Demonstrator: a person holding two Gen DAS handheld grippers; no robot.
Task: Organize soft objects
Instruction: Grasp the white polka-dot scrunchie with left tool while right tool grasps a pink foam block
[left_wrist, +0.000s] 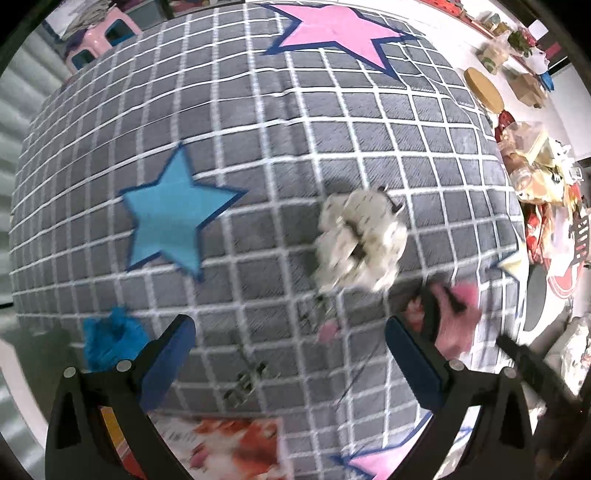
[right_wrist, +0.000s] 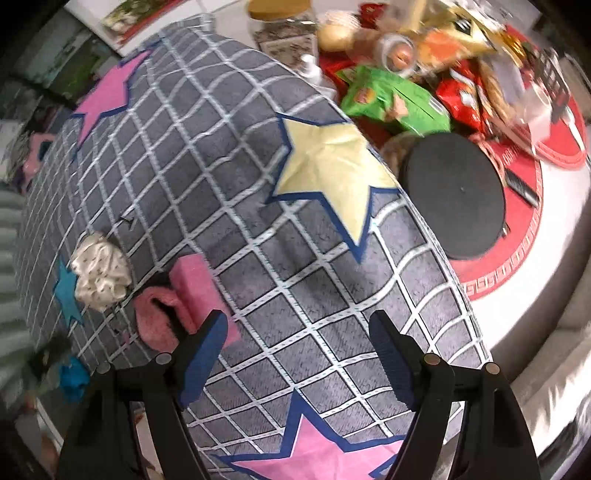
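A grey checked cushion with stars (left_wrist: 258, 147) (right_wrist: 221, 184) fills both views. On it lie a cream scrunchie (left_wrist: 360, 240) (right_wrist: 101, 275) and, beside it, a fluffy pink item (left_wrist: 456, 321) (right_wrist: 184, 295). A blue fluffy item (left_wrist: 110, 338) (right_wrist: 74, 376) sits at the cushion's edge. My left gripper (left_wrist: 290, 354) is open and empty, above the cushion just short of the scrunchie. My right gripper (right_wrist: 297, 350) is open and empty, its left finger (right_wrist: 203, 354) next to the pink item.
A black round disc (right_wrist: 454, 195) on a red mat (right_wrist: 517, 258) lies right of the cushion. Snack packets (right_wrist: 395, 98) and jars are piled behind. A printed booklet (left_wrist: 229, 446) lies at the cushion's near edge. A pink stool (left_wrist: 99, 40) stands far left.
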